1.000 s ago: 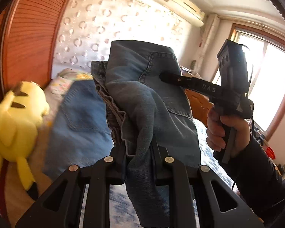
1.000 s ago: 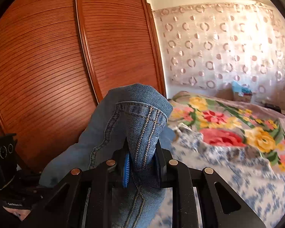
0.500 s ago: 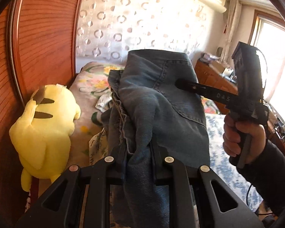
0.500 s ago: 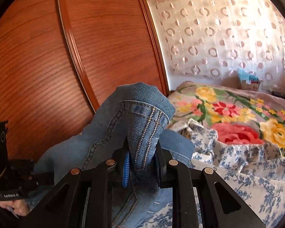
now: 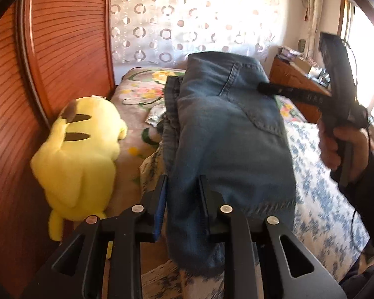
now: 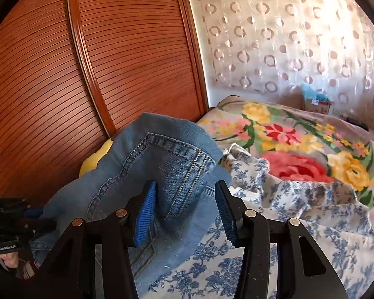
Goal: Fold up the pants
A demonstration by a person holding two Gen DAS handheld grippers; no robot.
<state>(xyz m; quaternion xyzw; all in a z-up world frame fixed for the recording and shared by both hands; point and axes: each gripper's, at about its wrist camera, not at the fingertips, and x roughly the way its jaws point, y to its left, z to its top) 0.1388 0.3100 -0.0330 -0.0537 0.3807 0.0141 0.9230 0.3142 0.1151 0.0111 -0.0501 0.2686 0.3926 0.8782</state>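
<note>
Right wrist: right gripper (image 6: 184, 209) just opening, jeans (image 6: 162, 174) seemingly released.

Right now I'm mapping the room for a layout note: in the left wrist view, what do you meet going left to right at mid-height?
wooden wardrobe door → yellow plush toy → folded jeans → blue-flowered sheet → hand holding the right gripper
</note>
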